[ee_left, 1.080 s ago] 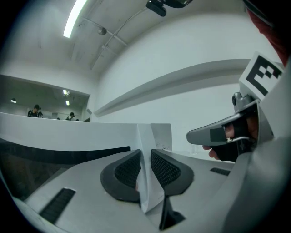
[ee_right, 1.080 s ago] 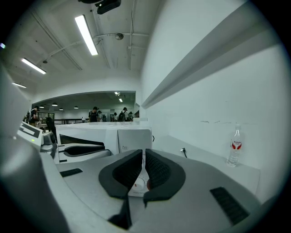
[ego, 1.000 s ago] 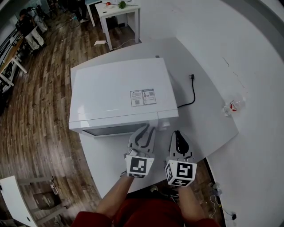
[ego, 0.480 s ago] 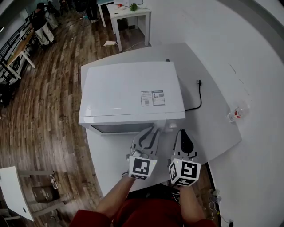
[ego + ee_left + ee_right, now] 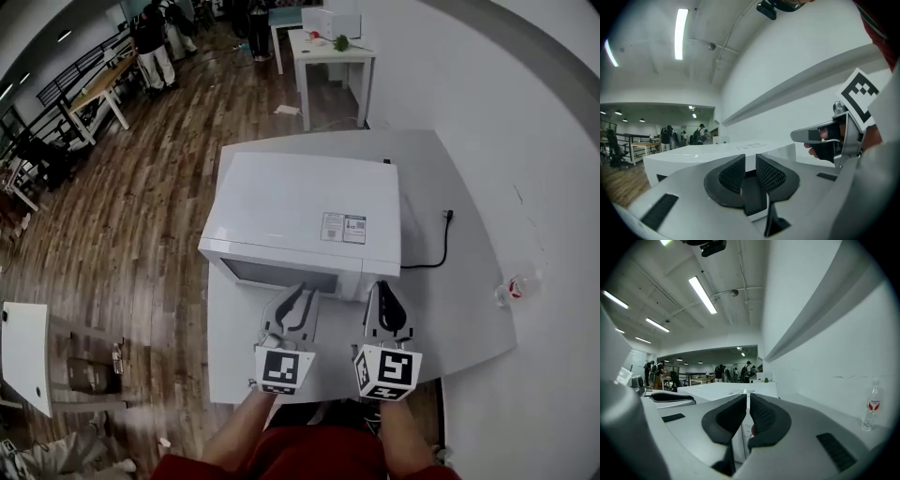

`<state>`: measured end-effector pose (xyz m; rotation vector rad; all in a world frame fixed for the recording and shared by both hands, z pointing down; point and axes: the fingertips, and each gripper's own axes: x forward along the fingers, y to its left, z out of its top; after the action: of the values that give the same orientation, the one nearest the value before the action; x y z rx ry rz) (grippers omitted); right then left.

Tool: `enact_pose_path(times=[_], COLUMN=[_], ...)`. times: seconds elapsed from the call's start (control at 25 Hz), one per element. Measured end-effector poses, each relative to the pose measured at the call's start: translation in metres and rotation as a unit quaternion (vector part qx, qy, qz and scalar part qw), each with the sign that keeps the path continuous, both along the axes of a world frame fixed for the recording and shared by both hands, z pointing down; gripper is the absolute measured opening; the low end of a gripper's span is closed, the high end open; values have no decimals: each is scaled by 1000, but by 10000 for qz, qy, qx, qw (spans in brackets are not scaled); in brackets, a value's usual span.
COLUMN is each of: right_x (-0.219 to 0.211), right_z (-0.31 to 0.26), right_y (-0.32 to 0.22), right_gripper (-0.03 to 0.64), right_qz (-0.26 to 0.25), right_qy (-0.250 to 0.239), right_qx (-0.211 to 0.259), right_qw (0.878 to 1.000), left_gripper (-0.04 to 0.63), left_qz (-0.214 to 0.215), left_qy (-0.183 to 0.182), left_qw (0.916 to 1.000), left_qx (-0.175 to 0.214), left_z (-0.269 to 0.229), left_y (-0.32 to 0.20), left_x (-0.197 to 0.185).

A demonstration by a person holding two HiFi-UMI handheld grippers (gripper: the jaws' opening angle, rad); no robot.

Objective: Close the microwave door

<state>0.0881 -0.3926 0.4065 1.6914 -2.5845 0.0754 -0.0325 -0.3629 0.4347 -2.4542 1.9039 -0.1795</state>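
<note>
1. Microwave door (image 5: 279, 276) sits on the near face of the microwave (image 5: 309, 206), just beyond both sets of jaw tips. From the head view it looks flush with the body, so I judge it already shut or very nearly so.
2. Left gripper (image 5: 302, 292): jaws slightly apart with nothing between them. Only the microwave's near edge shows through the gap.
3. Right gripper (image 5: 382, 287): jaws pinched together and empty, pointing level at the right end of the near face, where the control panel seems to be.
4. Neither gripper clearly touches the door; the left gripper view shows a small gap to the front edge.
5. If a final press is needed, use the closed right tips or the flat side of a jaw, not a grasp.
6. Push on the door's right side next to the panel, likely the latch edge, because a push near the hinge gives poor leverage.
7. Keep the push level and straight toward the far side. The microwave sits loose on the table (image 5: 450, 314) and a hard shove could slide it.
8. Power cable (image 5: 433, 261) and bottle (image 5: 514, 289) lie to the right, well apart from the push path, so no clearing is needed.
</note>
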Motion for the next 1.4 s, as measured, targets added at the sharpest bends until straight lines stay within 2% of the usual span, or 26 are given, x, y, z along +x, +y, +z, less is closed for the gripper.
enact_pose_path(times=[0.12,0.32,0.56,0.8,1.04,1.4], right_x=[-8,-28,-47,-55,-60,-64], right_z=[-6,-26,-45,-58,-68,-75], right_y=[0,4,13,21,25,27], right_gripper=[43,43,43,43,43,43], right_qz=[-262,-720,-1081,-1309,-1436,-1412], right_qy=[-66,-286,-260,-291,-319,-161], right_qx=[70,83,276,310,355,457], right_qw=[9996,9970,9934,9905,9885,9888], left_gripper=[81,81,41,26,26,26], left_qz=[-369,-989,-1527,-1719,-1942,-1946], left_qy=[2,98,269,286,234,185], left_qw=[9993,9948,9870,9842,9800,9797], left_qx=[-30,239,419,319,376,455], left_z=[-10,-38,-56,-62,-72,-83], left_y=[10,29,43,46,51,53], left_x=[-11,-39,-66,-79,-84,-86])
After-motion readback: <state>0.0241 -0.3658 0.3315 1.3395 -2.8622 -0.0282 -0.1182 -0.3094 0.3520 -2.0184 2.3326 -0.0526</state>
